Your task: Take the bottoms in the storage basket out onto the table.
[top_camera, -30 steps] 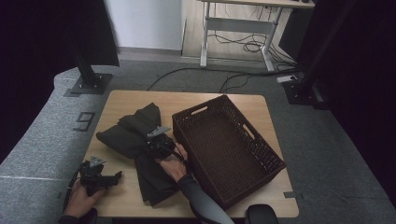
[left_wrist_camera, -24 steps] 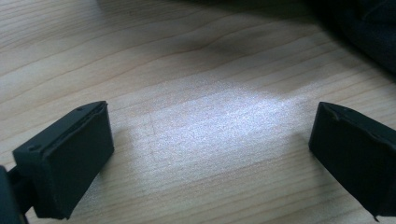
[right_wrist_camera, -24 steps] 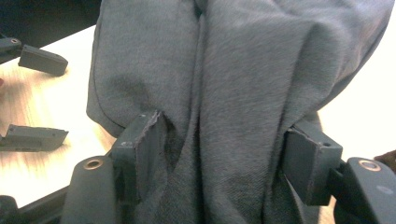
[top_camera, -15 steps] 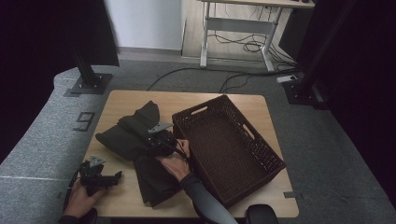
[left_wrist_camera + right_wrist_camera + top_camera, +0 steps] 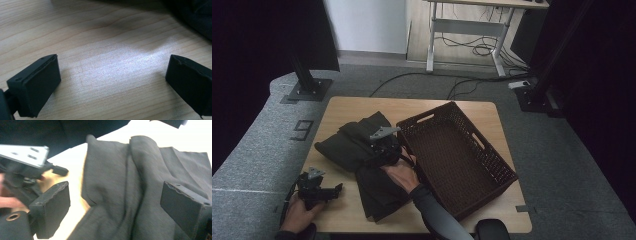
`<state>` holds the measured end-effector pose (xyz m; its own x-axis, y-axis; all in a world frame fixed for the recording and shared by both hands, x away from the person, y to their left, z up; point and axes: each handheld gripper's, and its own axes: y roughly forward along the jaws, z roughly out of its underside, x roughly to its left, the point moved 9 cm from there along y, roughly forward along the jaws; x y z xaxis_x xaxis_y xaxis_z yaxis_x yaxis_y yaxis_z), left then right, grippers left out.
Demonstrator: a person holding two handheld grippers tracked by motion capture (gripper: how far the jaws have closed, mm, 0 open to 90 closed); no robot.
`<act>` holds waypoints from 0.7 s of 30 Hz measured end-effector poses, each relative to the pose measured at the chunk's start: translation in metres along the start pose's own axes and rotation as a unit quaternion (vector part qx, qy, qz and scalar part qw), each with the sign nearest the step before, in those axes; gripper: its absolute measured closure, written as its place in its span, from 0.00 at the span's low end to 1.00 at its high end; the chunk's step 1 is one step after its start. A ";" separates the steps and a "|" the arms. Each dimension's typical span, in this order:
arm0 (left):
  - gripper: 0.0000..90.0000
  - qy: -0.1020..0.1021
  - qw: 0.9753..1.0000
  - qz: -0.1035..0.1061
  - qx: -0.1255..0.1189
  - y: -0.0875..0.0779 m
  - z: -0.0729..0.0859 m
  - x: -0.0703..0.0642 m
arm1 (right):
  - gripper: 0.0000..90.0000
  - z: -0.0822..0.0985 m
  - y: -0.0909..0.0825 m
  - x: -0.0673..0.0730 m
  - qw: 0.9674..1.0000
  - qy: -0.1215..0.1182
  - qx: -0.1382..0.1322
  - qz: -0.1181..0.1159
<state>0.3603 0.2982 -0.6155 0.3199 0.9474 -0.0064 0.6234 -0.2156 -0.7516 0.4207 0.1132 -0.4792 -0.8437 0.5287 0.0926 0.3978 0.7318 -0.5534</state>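
**Right gripper over dark garment, jaws apart**

Dark folded garment (image 5: pixel 362 160) lies on the wooden table (image 5: pixel 337 107), left of centre, its right edge just beside the brown wicker basket (image 5: pixel 457 155). The cloth is bunched in a heap at the back, with a flatter folded part running toward the near edge.

Right gripper (image 5: pixel 382 145) is above the middle of the garment, right hand (image 5: pixel 402 172) behind it. Its jaws have just been opening; in the right gripper view they stand wide apart with grey-black cloth (image 5: pixel 130 190) below and between them, pads not pressing on it. Nothing is held.

Left gripper (image 5: pixel 324 190) rests at the near left corner of the table, left hand (image 5: pixel 299 215) on it. Left gripper view: jaws wide apart over bare wood (image 5: pixel 110 62), nothing between, garment edge at top right.
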 end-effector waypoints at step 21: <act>0.00 0.000 1.000 0.000 0.000 0.000 0.000 0.000 | 0.00 -0.013 -0.029 0.000 0.997 -0.062 0.017 0.040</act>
<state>0.3603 0.2982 -0.6155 0.3204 0.9473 -0.0061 0.6230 -0.2155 -0.7519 0.4139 0.0982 -0.4523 -0.8487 0.5260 -0.0554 0.4551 0.6728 -0.5833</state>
